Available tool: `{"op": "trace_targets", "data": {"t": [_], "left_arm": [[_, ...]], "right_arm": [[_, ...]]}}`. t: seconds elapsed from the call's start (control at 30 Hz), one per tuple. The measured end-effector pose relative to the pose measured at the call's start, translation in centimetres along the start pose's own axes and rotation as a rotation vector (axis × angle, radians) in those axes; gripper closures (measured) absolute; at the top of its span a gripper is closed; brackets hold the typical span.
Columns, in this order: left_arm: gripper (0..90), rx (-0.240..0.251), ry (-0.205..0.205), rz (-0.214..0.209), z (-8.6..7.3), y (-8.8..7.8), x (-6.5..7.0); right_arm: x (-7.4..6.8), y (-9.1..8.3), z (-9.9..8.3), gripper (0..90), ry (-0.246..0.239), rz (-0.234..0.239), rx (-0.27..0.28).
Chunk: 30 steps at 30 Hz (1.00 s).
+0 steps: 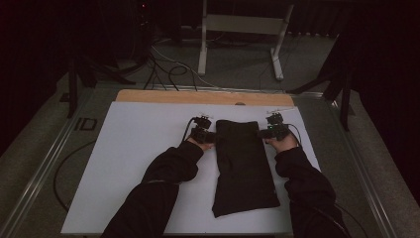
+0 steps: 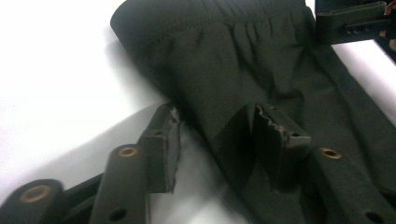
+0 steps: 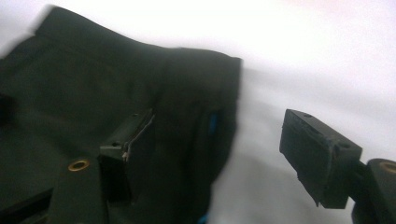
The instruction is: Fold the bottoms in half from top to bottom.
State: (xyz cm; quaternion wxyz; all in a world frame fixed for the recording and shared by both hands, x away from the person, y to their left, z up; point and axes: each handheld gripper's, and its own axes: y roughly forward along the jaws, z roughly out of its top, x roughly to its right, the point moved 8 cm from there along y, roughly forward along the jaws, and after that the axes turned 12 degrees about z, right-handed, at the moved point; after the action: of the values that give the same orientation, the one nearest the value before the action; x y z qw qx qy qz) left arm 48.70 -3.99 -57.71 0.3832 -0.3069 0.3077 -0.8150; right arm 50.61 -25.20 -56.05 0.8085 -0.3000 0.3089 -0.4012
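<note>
Left claw straddles the left top corner of the folded black fabric garment with a gathered waistband — jaws part-closed around the edge, not pinching yet. Right claw sits at the opposite top corner, jaws wide, one on the cloth, one over the white sheet on the bench. Garment lies flat lengthwise mid-bench, already folded narrow; the grasp isn't made and the next fold looks still to do. Both forearms reach forward, claws low — flanking the waistband.

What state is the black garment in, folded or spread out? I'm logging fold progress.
Folded: the black garment lies as a narrow, long rectangle on the white sheet, its gathered waistband at the far end.
</note>
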Motion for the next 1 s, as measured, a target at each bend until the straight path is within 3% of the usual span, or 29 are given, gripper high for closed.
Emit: {"op": "trace_targets", "data": {"t": [0.03, 0.2, 0.3, 0.33, 0.53, 1.0], "left_arm": [[58.9, -0.001, 0.012, 0.016, 0.0, 0.1, 0.0], [84.9, 0.006, 0.084, 0.057, -0.2, 0.2, 0.2], [86.3, 0.017, 0.105, 0.063, -0.2, 0.2, 0.4], [86.7, 0.012, 0.114, 0.064, -0.3, 0.2, 0.4], [87.0, 0.003, 0.117, 0.065, -0.3, 0.1, 0.4], [87.0, -0.018, 0.119, 0.058, -0.3, 0.2, 0.4]], "right_arm": [[0.0, 0.0, 0.0, 26.4, 0.000, 0.000, 0.000], [0.1, 0.5, -0.4, 29.1, 0.020, 0.006, -0.010], [0.0, 0.8, -0.5, 30.9, 0.026, 0.017, -0.015], [0.2, 1.0, -0.7, 35.8, 0.025, 0.006, -0.031], [0.3, 1.3, -1.0, 39.2, -0.008, -0.018, -0.046], [-1.4, 2.4, -0.4, 63.6, -0.045, 0.050, -0.019]]}}
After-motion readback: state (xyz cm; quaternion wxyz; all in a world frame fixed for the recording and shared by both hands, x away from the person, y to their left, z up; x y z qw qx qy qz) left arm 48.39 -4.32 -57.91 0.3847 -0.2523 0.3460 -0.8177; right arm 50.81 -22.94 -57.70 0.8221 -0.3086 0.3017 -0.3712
